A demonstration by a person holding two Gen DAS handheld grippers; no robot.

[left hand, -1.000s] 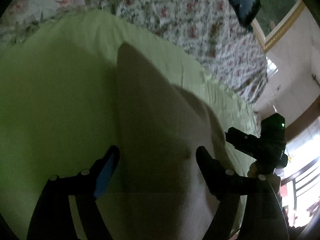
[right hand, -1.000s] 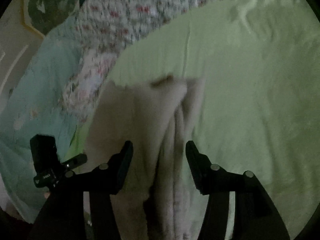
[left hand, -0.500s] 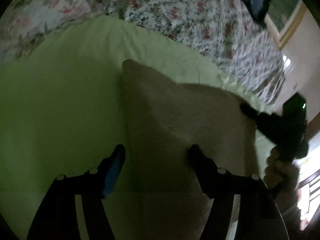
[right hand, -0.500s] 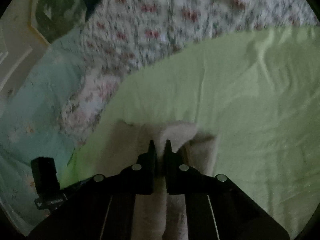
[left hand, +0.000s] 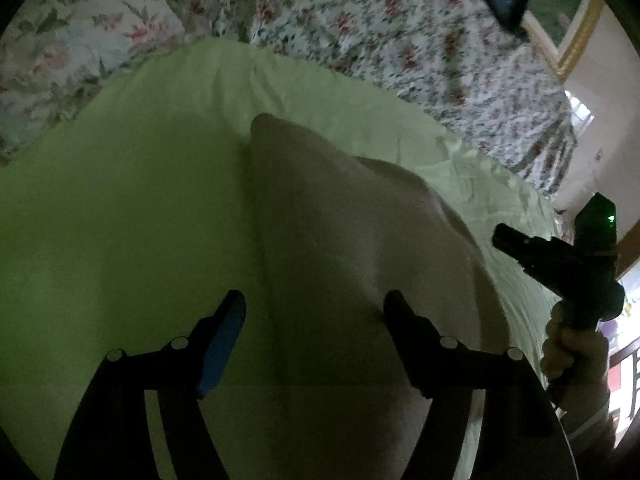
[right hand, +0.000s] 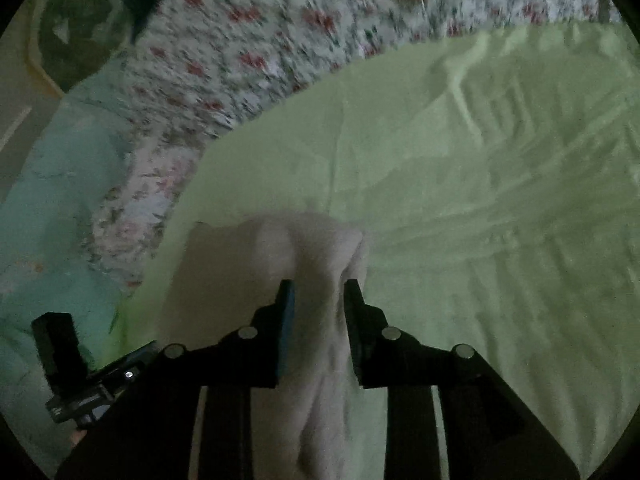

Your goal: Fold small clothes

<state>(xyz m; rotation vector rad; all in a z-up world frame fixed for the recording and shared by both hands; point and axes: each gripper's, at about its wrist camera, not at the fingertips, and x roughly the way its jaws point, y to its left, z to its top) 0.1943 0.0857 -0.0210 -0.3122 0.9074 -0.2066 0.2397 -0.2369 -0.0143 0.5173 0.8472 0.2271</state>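
Note:
A beige small garment (left hand: 360, 240) lies on a light green sheet (left hand: 120, 220) in dim light. My left gripper (left hand: 315, 298) hovers over the garment's near left edge. Its jaws are opening and nothing is pinched between them. In the right wrist view the garment (right hand: 224, 272) has a bunched, raised fold at its right side. My right gripper (right hand: 319, 285) straddles that fold. Its jaws are opening, and the cloth still stands between the fingers without being pinched.
A floral bedcover (left hand: 360, 20) runs behind the green sheet (right hand: 480, 240), with a pale teal blanket (right hand: 48, 200) to the left. A gold-framed picture (left hand: 576, 32) hangs on the wall. A hand (left hand: 572, 344) holds the right tool at the garment's right edge.
The right gripper closed tight on the bunched fold half a second ago and has now parted around it. The left gripper narrowed slightly, then widened; its view tilted up a little.

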